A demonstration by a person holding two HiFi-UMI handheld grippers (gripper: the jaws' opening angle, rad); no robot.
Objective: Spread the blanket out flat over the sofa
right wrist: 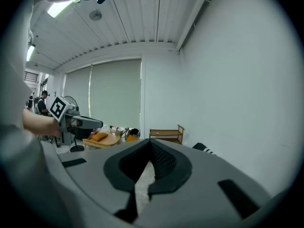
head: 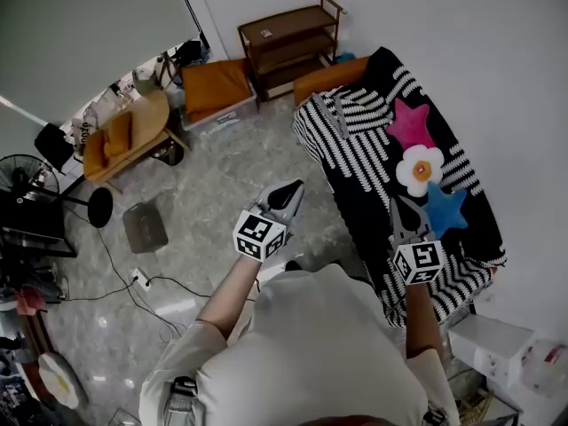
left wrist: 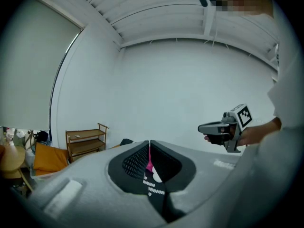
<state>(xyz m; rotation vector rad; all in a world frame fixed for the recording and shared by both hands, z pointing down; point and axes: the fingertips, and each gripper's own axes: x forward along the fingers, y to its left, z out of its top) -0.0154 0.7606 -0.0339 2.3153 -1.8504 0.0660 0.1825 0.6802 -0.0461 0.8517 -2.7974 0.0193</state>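
A black-and-white striped blanket (head: 355,162) lies spread over the sofa (head: 330,78) at the right of the head view and hangs down its front. On it sit a pink star cushion (head: 410,122), a white flower cushion (head: 419,169) and a blue star cushion (head: 444,209). My left gripper (head: 288,193) hovers over the floor left of the sofa, shut and holding nothing. In its own view the left gripper (left wrist: 149,145) shows its tips meeting. My right gripper (head: 406,216) hangs above the blanket's near part, also shut and empty, and its tips touch in the right gripper view (right wrist: 151,145).
A wooden shelf (head: 288,38) stands against the far wall beside the sofa. An orange cushion (head: 216,87) and a wooden table (head: 129,136) are at the back left. A fan (head: 22,180), floor cables (head: 133,282) and a grey bin (head: 145,226) lie left. A white box (head: 493,344) sits near right.
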